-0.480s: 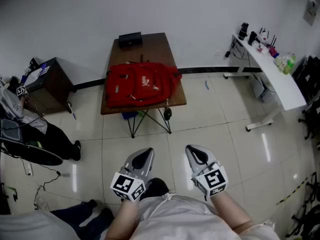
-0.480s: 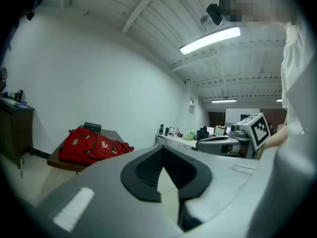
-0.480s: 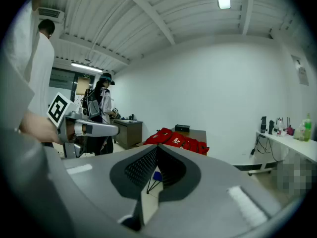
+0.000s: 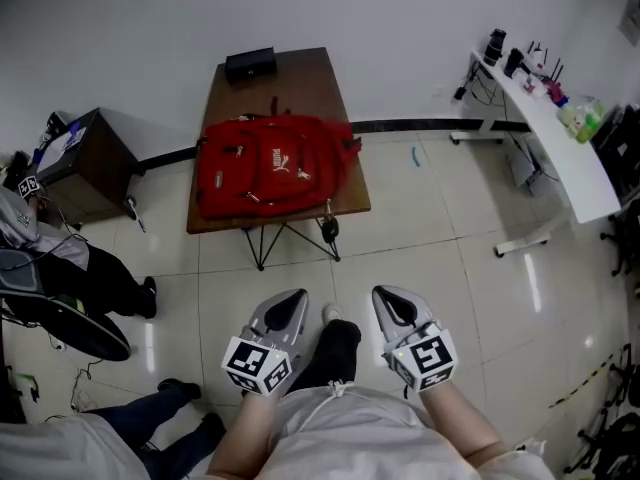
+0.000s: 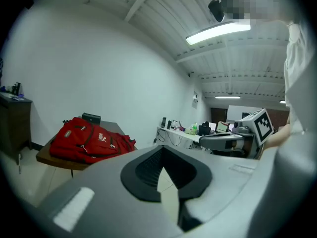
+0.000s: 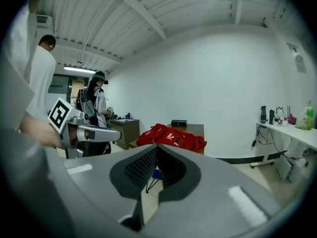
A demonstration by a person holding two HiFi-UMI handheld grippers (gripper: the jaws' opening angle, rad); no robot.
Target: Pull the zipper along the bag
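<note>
A red backpack lies flat on a small brown table by the far wall. It also shows in the left gripper view as the red backpack and in the right gripper view as the red backpack. Both grippers hang close to my body, well short of the table. My left gripper and my right gripper point toward the bag. Each has its jaws closed together with nothing between them, seen at the left gripper and the right gripper.
A black box sits at the table's far end. A dark cabinet and a person with bags are at the left. A long white desk with bottles stands at the right. Tiled floor lies between me and the table.
The view has shifted a little toward the table, and a leg has stepped forward between the grippers. Both grippers hold the same pose.
</note>
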